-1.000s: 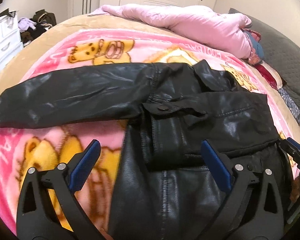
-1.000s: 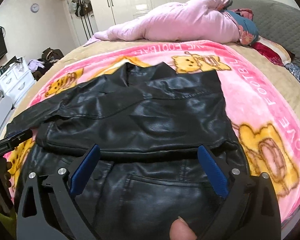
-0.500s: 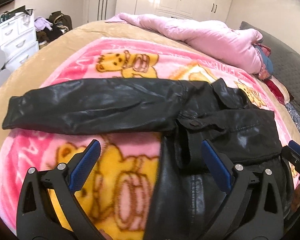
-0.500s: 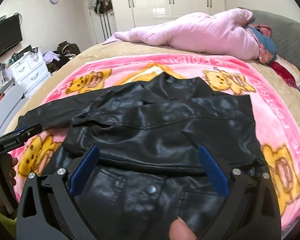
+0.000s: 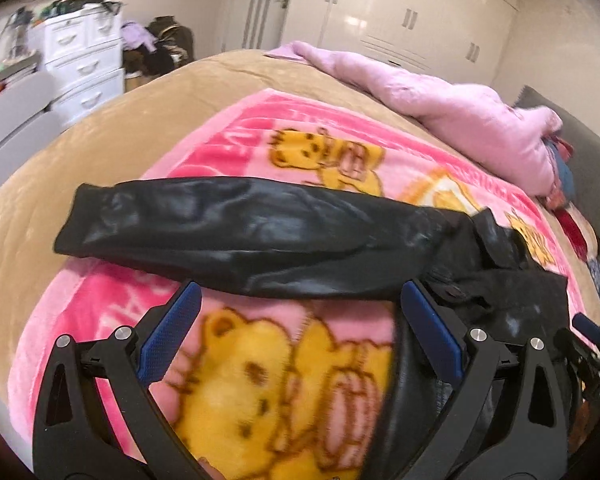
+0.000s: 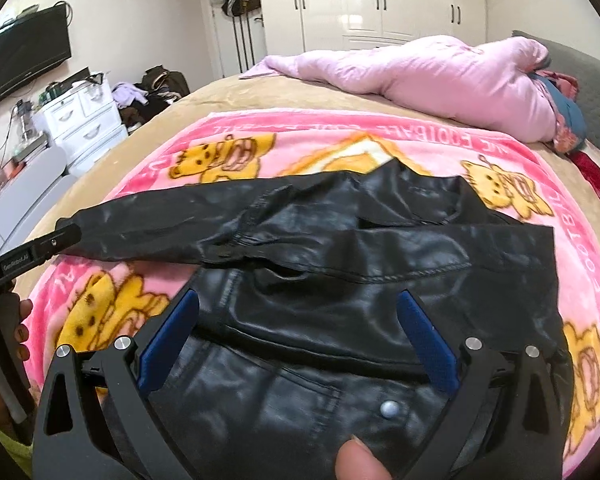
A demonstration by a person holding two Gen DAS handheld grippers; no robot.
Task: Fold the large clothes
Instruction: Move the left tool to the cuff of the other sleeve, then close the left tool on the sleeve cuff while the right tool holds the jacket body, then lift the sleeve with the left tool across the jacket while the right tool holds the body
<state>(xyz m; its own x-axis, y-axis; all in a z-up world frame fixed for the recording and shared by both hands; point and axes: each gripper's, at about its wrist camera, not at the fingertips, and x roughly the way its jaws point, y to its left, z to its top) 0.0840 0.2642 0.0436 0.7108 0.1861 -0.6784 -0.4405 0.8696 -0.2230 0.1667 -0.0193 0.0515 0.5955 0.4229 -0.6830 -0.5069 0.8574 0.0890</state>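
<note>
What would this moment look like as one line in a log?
left tongs: open, empty | right tongs: open, empty | black jacket: right sleeve folded in, left sleeve outstretched | pink blanket

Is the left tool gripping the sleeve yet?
No, the left tool is open above the blanket, short of the sleeve.

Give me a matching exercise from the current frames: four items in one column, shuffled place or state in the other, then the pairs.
Items:
1. black leather jacket
2. pale pink rumpled quilt
3. white drawer chest
4. left gripper

Place or state:
A. jaws open, holding nothing
B. on the floor beside the bed
C. heaped at the bed's far end
D. spread on the pink bear-print blanket, one sleeve out sideways

Pairs: 1-D, 2-C, 3-B, 4-A
</note>
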